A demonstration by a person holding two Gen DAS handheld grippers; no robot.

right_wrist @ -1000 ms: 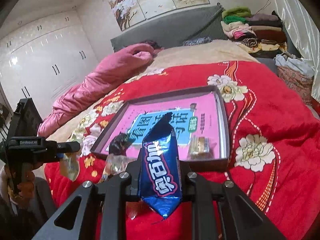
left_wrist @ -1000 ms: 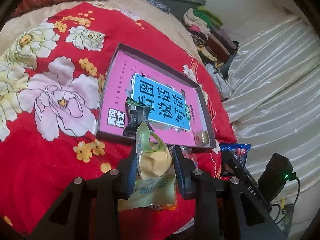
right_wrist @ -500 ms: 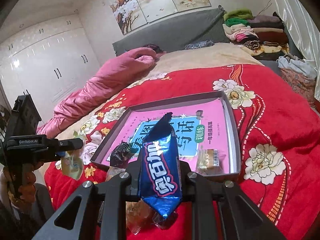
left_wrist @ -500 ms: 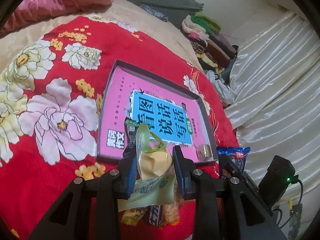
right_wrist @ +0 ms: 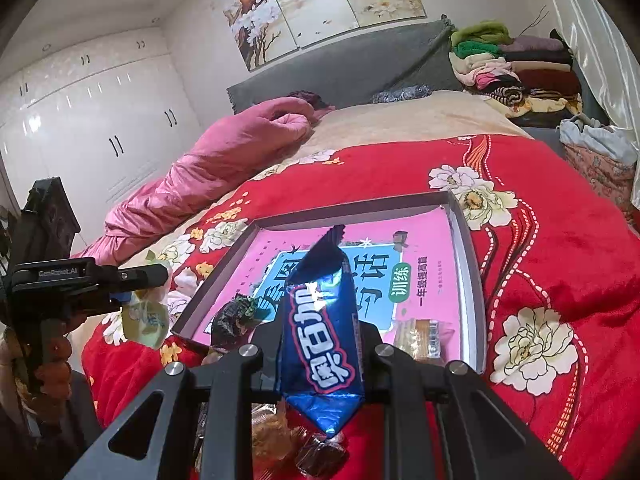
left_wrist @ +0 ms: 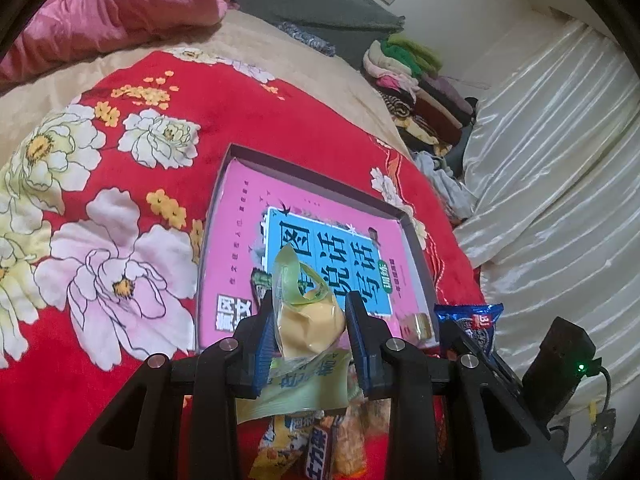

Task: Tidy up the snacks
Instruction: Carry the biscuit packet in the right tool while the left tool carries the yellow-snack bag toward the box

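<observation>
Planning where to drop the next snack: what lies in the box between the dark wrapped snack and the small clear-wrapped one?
Only bare pink book cover; the right wrist view shows dark snack and clear-wrapped one at opposite near corners of the box.

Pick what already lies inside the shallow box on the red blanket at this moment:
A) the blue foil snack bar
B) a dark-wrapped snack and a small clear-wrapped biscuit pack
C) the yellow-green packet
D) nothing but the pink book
B: the box holds a dark-wrapped snack near its left corner and a clear-wrapped biscuit pack near its right; the blue bar and yellow-green packet are each clamped in a gripper.
</observation>
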